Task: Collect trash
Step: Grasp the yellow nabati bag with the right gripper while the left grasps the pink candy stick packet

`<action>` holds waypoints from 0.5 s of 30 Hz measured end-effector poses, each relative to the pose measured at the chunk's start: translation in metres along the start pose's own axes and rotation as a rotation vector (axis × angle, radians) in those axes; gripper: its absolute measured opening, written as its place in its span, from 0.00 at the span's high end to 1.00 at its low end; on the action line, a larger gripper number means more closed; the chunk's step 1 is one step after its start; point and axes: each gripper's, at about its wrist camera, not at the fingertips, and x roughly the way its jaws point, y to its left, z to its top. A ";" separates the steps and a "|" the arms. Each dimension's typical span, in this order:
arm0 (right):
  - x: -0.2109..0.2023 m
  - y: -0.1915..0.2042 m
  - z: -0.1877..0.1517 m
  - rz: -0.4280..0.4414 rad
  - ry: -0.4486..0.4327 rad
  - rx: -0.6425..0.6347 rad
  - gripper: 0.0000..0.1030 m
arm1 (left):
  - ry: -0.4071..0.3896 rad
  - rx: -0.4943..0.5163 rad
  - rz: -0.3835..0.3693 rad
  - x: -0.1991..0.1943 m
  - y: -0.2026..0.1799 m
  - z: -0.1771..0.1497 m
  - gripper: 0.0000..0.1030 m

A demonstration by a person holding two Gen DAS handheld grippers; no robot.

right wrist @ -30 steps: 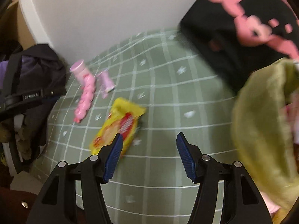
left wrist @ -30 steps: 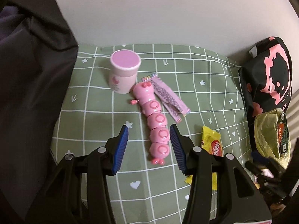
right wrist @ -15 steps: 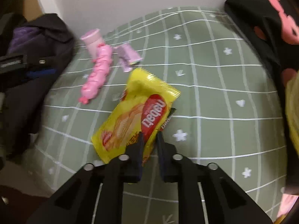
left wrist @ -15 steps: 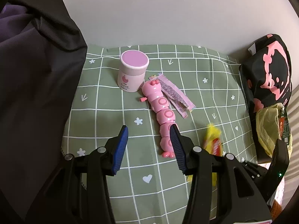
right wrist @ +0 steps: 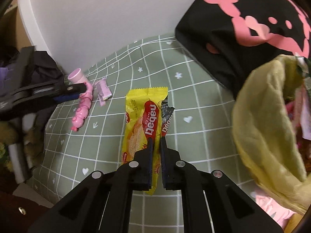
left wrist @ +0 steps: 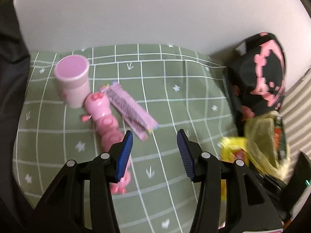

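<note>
A green checked cloth (right wrist: 194, 101) is spread across the whole surface, printed with small white hearts and flowers. At its far right edge a black bag with pink shapes (right wrist: 243, 31) is propped against the white wall. In front of that bag a yellowish plastic trash bag (right wrist: 268, 120) is seen gaping open, with mixed wrappers inside. The right gripper (right wrist: 157, 141) is clamped tight on a yellow wafer wrapper (right wrist: 141, 120), which is held lifted above the cloth, just left of the trash bag's mouth; its torn end is turned away from the camera. The left gripper (left wrist: 154, 151) is held low over the cloth with its blue-padded jaws wide apart and nothing between them. Just beside its left finger a pink caterpillar toy (left wrist: 105, 120) is stretched out on the cloth. A pink cup (left wrist: 72, 81) is stood upright at the toy's head end. A pink-purple candy wrapper (left wrist: 129, 109) is left lying flat alongside the toy, ahead of the open jaws.
</note>
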 end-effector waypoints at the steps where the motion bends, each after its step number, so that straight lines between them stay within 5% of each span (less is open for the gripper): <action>1: -0.002 -0.002 -0.001 0.001 0.000 0.000 0.92 | -0.001 0.002 0.027 0.007 -0.003 0.003 0.56; 9: -0.021 -0.013 -0.007 -0.004 -0.020 -0.045 0.92 | 0.066 0.000 0.244 0.063 -0.017 0.022 0.59; 12: -0.024 -0.019 -0.007 -0.001 -0.023 -0.035 0.92 | 0.084 -0.012 0.279 0.073 -0.016 0.019 0.87; 15: -0.028 -0.026 -0.008 0.006 -0.028 -0.023 0.92 | 0.075 -0.034 0.240 0.065 -0.013 0.015 0.98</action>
